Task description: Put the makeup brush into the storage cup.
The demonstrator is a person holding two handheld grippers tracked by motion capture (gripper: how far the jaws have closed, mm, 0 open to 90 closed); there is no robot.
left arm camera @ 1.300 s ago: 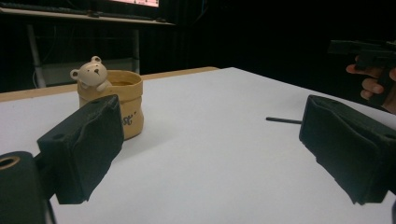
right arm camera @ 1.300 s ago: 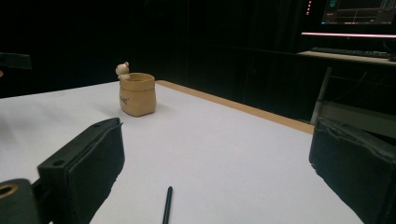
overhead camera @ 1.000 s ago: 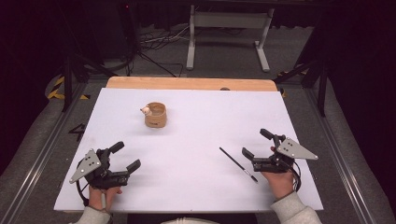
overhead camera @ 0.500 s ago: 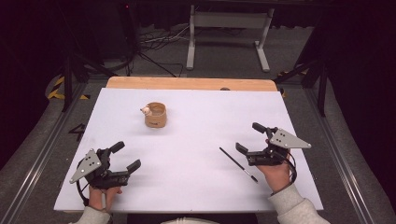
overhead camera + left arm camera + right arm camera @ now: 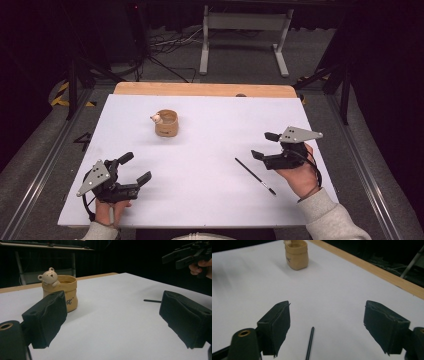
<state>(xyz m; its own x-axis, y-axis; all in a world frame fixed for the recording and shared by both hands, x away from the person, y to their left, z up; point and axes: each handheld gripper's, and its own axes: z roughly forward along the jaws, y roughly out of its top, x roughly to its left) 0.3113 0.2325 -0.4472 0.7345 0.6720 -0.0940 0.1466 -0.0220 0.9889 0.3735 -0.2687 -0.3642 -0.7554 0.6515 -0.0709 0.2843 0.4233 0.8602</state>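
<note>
Approach is the step judged to be in hand. In the high view, the right gripper (image 5: 262, 146) is held above the white table (image 5: 210, 200), just beyond the far tip of a thin black brush (image 5: 255, 176) lying flat; its jaws have just been closing, yet they stand released with nothing between them; the left gripper (image 5: 135, 168) rests released near the front left corner; a tan pot (image 5: 166, 123) stands well apart at the back. In the left gripper view, that pot (image 5: 65, 291), topped by a bear figure (image 5: 49, 276), is seen past spread jaws. In the right gripper view, the brush (image 5: 310, 342) lies below and between the parted jaws, untouched; a descent and a squeeze across its shaft are called for next.
</note>
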